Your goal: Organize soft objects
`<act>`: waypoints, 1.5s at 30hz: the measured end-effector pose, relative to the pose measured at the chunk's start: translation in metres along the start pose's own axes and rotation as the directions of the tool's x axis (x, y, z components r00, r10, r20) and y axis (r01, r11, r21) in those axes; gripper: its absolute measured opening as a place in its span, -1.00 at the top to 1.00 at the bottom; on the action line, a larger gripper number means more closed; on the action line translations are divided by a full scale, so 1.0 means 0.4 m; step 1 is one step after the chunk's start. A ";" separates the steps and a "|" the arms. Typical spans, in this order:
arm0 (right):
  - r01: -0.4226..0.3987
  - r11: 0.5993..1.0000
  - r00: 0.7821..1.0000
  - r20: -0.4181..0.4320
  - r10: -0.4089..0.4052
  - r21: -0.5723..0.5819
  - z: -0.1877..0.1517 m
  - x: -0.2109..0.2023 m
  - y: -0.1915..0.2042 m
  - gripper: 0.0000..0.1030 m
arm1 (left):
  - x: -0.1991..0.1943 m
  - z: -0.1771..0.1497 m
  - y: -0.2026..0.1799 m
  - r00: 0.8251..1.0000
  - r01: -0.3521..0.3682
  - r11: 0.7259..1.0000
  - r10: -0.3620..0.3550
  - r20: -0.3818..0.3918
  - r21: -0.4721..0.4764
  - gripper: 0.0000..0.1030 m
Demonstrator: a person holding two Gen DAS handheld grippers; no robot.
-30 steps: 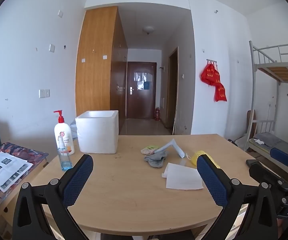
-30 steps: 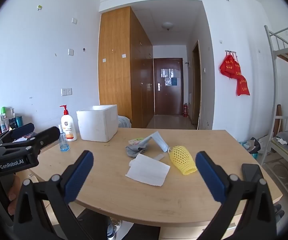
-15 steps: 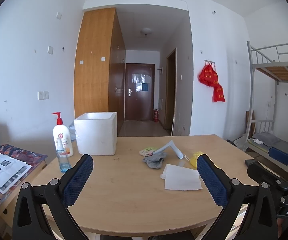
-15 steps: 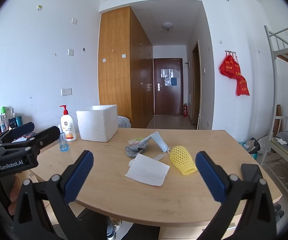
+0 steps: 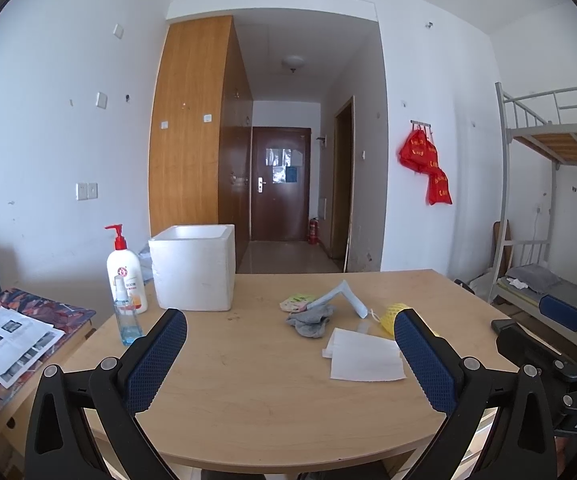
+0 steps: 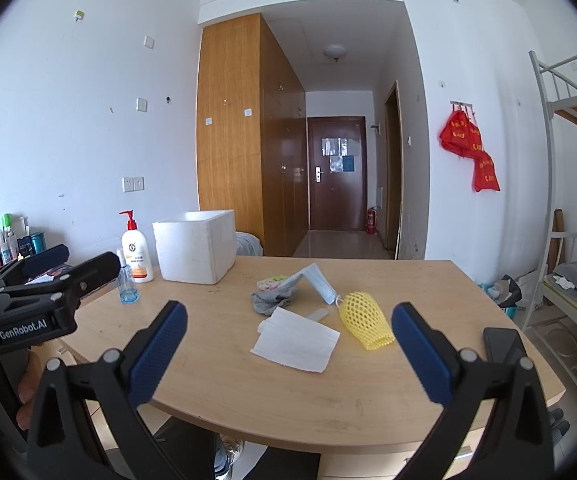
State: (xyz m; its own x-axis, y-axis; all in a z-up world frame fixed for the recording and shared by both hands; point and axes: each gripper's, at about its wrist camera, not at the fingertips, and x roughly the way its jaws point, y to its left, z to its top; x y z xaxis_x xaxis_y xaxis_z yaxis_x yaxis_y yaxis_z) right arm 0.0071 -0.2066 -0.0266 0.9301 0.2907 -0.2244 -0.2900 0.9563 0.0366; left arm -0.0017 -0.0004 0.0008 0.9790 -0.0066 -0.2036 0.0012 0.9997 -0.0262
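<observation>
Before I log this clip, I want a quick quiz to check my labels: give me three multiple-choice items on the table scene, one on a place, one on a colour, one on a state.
1. Where does the white foam box stand?
A. beside the pump bottle
B. on the bunk bed
C. on the phone

2. What colour is the foam net sleeve?
A. red
B. yellow
C. blue

3. How are the two grippers?
A. both open, holding nothing
B. left shut on the sock
C. right shut on the tissue

Answers: 1 A, the box sits on the table right next to the bottle. 2 B, the net is plainly yellow. 3 A, the left gripper and right gripper each show wide-apart pads with nothing between them.
</observation>
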 end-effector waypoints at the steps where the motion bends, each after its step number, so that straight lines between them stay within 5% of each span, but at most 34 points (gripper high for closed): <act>1: -0.001 1.000 1.000 0.000 0.001 0.000 0.000 0.000 0.000 -1.00 | 0.000 0.000 0.000 1.000 0.000 1.000 0.000 -0.001 0.001 -1.00; 45: -0.003 1.000 1.000 -0.005 0.003 0.003 0.005 0.012 -0.012 -1.00 | 0.016 0.000 0.003 1.000 0.000 1.000 0.000 0.000 -0.011 -1.00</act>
State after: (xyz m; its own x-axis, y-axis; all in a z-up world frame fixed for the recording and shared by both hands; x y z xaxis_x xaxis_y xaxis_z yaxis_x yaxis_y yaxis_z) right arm 0.0135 -0.2098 -0.0261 0.9281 0.2932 -0.2296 -0.2921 0.9556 0.0398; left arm 0.0045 0.0007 -0.0005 0.9789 -0.0065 -0.2040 -0.0011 0.9993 -0.0374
